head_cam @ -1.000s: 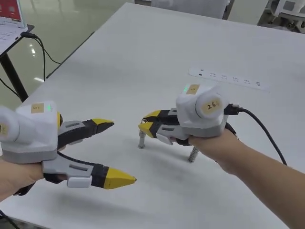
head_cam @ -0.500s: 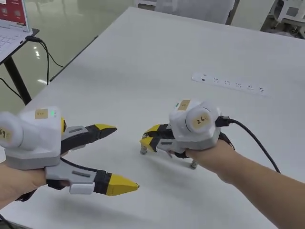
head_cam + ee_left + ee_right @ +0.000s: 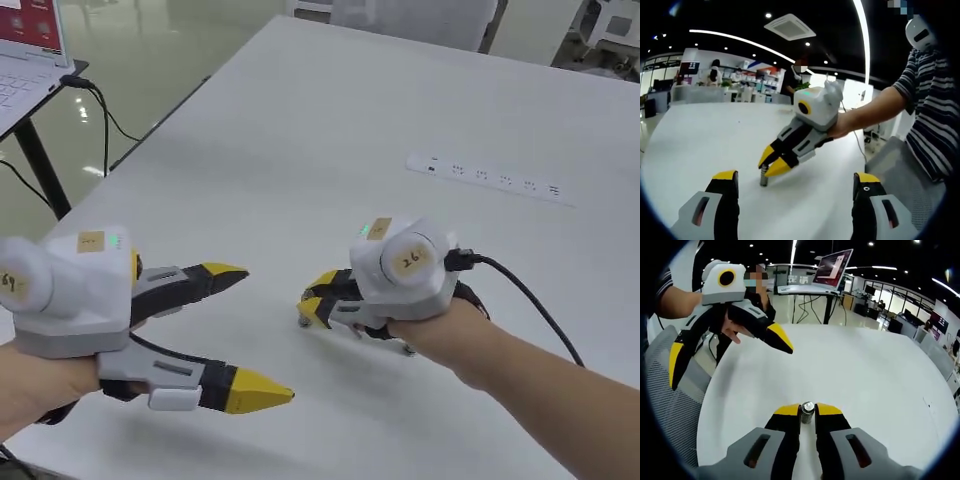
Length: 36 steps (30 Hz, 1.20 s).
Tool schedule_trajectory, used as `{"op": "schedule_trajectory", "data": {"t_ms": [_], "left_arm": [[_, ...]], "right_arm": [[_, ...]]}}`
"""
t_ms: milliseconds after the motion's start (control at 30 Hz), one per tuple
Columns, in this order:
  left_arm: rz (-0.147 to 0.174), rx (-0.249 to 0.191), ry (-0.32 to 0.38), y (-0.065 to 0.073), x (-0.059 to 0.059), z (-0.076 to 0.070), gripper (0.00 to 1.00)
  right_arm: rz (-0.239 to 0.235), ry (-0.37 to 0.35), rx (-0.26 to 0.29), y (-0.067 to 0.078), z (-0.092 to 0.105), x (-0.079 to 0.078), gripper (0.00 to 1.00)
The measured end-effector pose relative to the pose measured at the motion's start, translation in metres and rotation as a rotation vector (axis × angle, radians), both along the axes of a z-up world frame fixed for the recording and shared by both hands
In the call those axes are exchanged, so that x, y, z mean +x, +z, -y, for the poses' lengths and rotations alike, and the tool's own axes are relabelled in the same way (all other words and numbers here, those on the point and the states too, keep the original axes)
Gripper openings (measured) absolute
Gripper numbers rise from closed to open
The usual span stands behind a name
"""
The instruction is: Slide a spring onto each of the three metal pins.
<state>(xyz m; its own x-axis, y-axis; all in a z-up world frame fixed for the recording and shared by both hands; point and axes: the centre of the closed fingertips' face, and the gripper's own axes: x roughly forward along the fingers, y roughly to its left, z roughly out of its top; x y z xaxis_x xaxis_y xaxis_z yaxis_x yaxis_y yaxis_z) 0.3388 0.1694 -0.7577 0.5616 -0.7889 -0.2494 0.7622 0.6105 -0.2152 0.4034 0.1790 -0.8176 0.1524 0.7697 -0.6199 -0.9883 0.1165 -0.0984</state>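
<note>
My right gripper (image 3: 318, 301) is low over the white table (image 3: 300, 130), its yellow-tipped jaws shut on a spring (image 3: 807, 413) that sits around an upright metal pin (image 3: 303, 319). In the left gripper view the same pin (image 3: 763, 177) stands under the right gripper (image 3: 774, 163). A second pin (image 3: 408, 349) peeks out below the right hand. My left gripper (image 3: 246, 330) hovers to the left of the pin, open wide and holding nothing; its jaws frame the pin in its own view (image 3: 795, 182). The right gripper view has the left gripper (image 3: 727, 337) at upper left.
A white power strip (image 3: 490, 178) lies at the far right of the table. A black cable (image 3: 525, 300) trails from the right gripper. A laptop (image 3: 25, 45) on a side stand sits beyond the table's left edge.
The right gripper has sunk towards the table, with the spring lower on the pin. The left gripper has stayed open in about the same place. The head camera shifted a little.
</note>
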Motion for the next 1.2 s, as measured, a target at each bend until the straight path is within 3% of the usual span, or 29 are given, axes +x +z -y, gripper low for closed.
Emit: {"op": "schedule_trajectory", "data": {"t_ms": [200, 500, 833, 967, 1200], "left_arm": [[-0.001, -0.001, 0.004, 0.001, 0.0, -0.001, 0.91], [0.009, 0.0, 0.006, 0.008, 0.006, 0.002, 0.91], [0.017, -0.007, -0.003, 0.015, 0.011, 0.012, 0.91], [0.013, 0.001, -0.007, 0.015, 0.012, 0.015, 0.91], [0.007, 0.009, -0.005, 0.014, 0.012, 0.018, 0.91]], "right_arm": [[-0.017, -0.007, 0.002, -0.001, 0.001, 0.0, 0.11], [-0.012, -0.049, 0.067, 0.023, 0.007, 0.007, 0.18], [-0.008, -0.081, 0.126, 0.043, 0.032, 0.005, 0.29], [-0.039, -0.105, 0.183, 0.051, 0.04, 0.002, 0.36], [-0.021, -0.161, 0.213, 0.048, 0.067, -0.002, 0.44]]}}
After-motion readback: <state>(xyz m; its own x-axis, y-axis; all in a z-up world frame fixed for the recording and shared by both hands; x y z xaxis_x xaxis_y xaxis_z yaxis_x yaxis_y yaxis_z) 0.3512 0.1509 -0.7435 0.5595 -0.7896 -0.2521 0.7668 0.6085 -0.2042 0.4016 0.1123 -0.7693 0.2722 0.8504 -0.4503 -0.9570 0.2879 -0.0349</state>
